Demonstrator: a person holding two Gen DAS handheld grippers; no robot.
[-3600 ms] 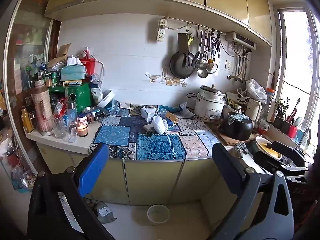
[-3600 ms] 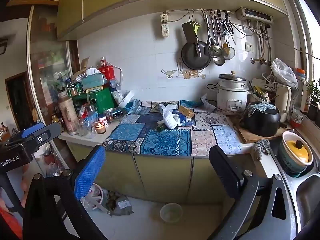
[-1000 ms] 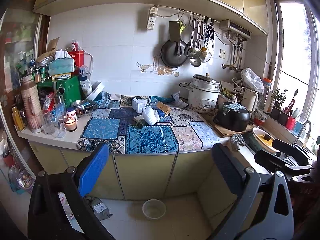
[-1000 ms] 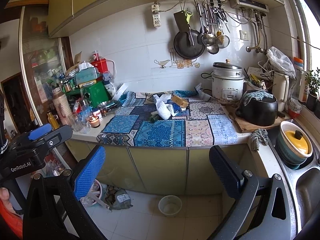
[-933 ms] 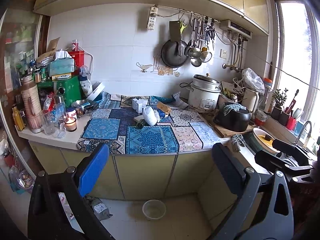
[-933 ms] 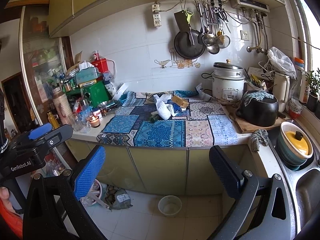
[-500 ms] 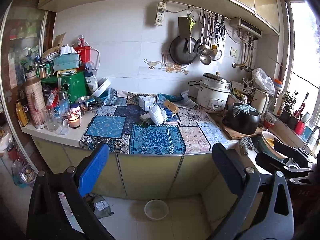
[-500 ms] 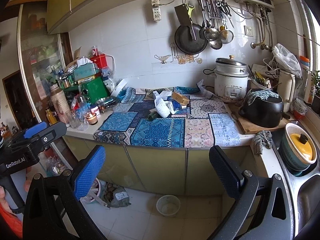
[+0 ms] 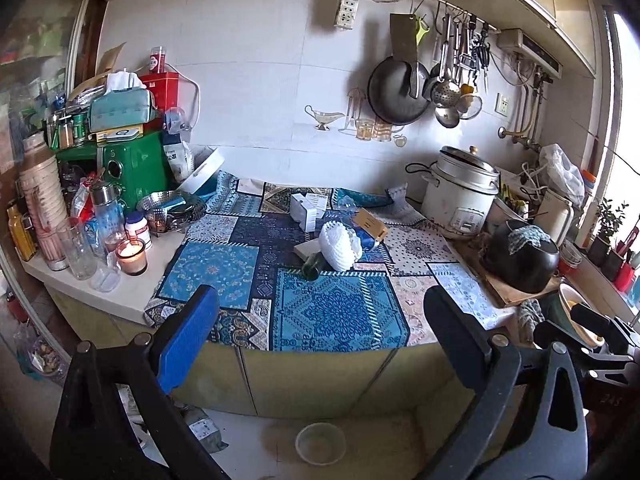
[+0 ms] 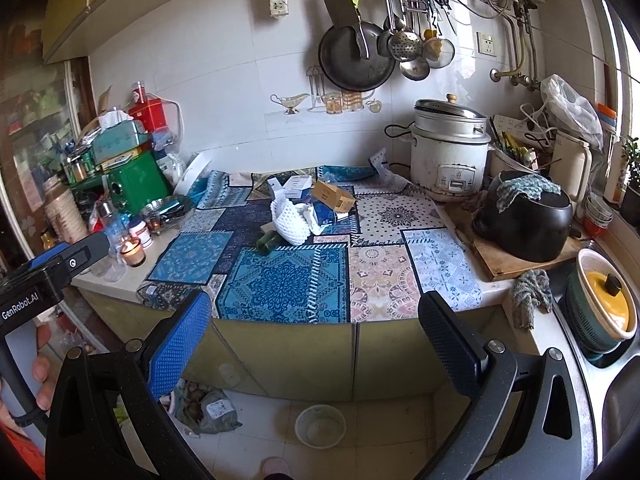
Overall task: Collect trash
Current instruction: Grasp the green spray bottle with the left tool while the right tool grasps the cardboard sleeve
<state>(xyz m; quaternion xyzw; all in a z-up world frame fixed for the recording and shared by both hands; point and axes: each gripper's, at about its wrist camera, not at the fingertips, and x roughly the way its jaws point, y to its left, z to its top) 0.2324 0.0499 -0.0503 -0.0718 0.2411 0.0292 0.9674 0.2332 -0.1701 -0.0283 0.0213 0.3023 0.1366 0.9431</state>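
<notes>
At the far left of the worktop (image 9: 120, 296) stands a crowd of jars, glasses and a lit candle (image 9: 131, 256), kept back against the green appliance (image 9: 132, 168), likely to leave the patterned cloth (image 9: 332, 308) free as a working surface; none of it reads as trash. Toward the middle of the cloth lies the litter: a green bottle (image 10: 267, 241) on its side, touching a white foam net (image 10: 290, 220), with a white carton (image 10: 298, 185) and a brown cardboard box (image 10: 333, 196) just behind, loosely heaped as things dropped rather than stored. To the right sit a rice cooker (image 10: 450, 152) and a black pot (image 10: 528, 220) on a board, plainly in use. On the floor below the cabinets is a small bowl (image 10: 320, 426), perhaps meant to receive the rubbish, though that is a guess.

The left gripper (image 9: 320, 336) is held low in front of the cabinets, aimed up at the heap, its jaws spread wide and holding nothing; the right gripper (image 10: 316, 340) is held level beside it, jaws equally wide and bare; a hand (image 10: 42, 376) grips the left tool's handle at the frame edge.
</notes>
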